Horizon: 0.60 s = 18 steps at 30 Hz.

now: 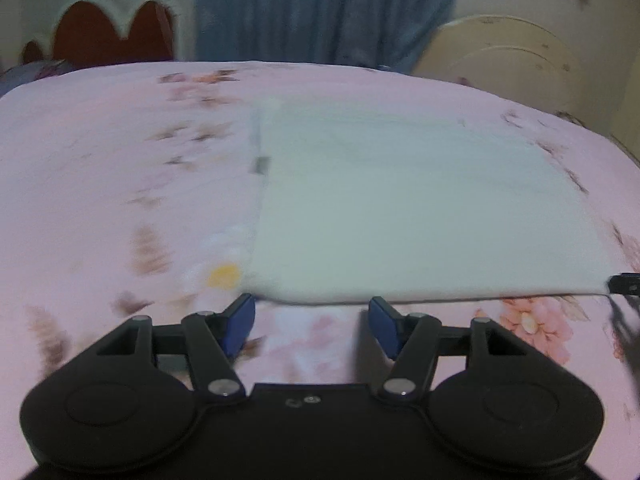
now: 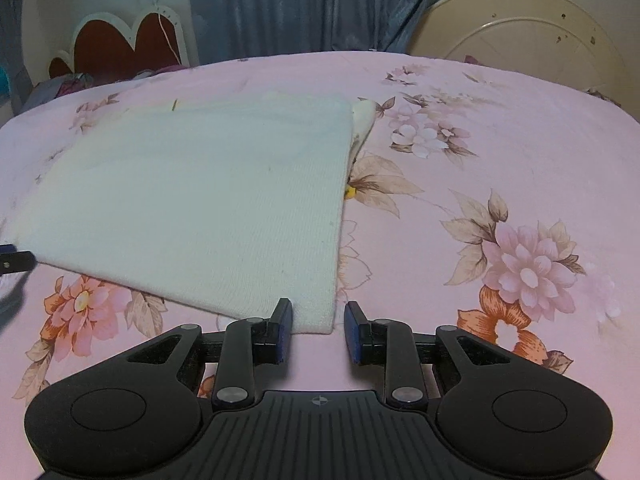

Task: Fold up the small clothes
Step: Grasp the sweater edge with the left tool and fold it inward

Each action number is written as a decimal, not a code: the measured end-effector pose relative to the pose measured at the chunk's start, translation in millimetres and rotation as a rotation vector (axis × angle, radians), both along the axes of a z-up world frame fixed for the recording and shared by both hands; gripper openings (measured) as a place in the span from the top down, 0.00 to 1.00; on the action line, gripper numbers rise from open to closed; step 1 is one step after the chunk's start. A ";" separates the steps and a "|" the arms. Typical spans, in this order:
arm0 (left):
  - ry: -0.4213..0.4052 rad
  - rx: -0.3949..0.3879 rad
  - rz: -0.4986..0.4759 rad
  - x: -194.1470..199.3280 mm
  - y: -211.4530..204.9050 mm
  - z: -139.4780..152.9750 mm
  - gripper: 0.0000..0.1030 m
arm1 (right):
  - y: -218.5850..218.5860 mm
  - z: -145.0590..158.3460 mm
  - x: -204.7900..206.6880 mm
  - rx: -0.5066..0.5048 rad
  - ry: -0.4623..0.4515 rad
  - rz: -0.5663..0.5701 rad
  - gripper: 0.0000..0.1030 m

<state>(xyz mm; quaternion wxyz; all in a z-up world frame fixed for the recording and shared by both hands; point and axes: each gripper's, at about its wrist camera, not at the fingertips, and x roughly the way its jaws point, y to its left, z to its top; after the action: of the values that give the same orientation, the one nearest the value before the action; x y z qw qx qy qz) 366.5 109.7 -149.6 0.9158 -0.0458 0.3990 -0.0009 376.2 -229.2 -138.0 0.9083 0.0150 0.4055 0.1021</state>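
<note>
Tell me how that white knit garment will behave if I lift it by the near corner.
The white knit garment looks soft and floppy, so it would likely drape rather than hold shape. Layers show at its far right corner, so the fold may slip open. Lying on the smooth floral bedsheet, it could slide when pushed.

The folded garment point(image 2: 200, 208) is off-white, a fine plain knit. The bedsheet point(image 2: 500, 140) under it is pink, printed with pink, white and orange flowers and brownish leaves. Both grippers are black with blue pads point(image 1: 240, 322). Behind hang blue-grey curtains point(image 2: 316, 4), a dark red headboard point(image 2: 120, 44) edged in white, and what looks like a cream round panel point(image 2: 532, 32).
</note>
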 end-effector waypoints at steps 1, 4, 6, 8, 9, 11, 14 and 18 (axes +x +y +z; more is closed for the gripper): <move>-0.012 -0.053 0.012 -4.8 7.3 2.5 0.41 | -1.3 7.4 -4.0 0.030 -0.031 -0.005 0.74; -0.013 -0.287 0.061 -10.3 20.3 -3.5 0.47 | 4.0 23.5 -6.7 0.127 -0.081 0.011 0.74; -0.022 -0.421 0.122 -8.1 23.7 -13.9 0.47 | 14.6 30.7 -2.1 0.163 -0.096 0.026 0.71; -0.057 -0.534 0.187 -5.7 25.2 -22.3 0.48 | 26.6 38.1 3.0 0.189 -0.120 0.044 0.51; -0.069 -0.584 0.222 -2.5 27.6 -27.4 0.49 | 33.1 41.1 5.7 0.194 -0.130 0.056 0.51; -0.093 -0.648 0.272 5.1 31.7 -35.3 0.54 | 44.0 45.5 14.1 0.207 -0.137 0.078 0.53; -0.123 -0.721 0.325 17.0 37.3 -45.5 0.63 | 59.9 45.3 34.3 0.215 -0.108 0.096 0.82; -0.169 -0.800 0.359 30.7 46.8 -56.8 0.72 | 81.6 37.2 64.8 0.212 -0.070 0.103 0.82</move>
<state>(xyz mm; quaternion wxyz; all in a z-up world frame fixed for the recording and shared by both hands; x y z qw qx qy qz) 397.2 156.5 -206.4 0.8410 -0.4648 0.2768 0.0001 441.0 -147.6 -100.8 0.9088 0.0867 0.3606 0.1913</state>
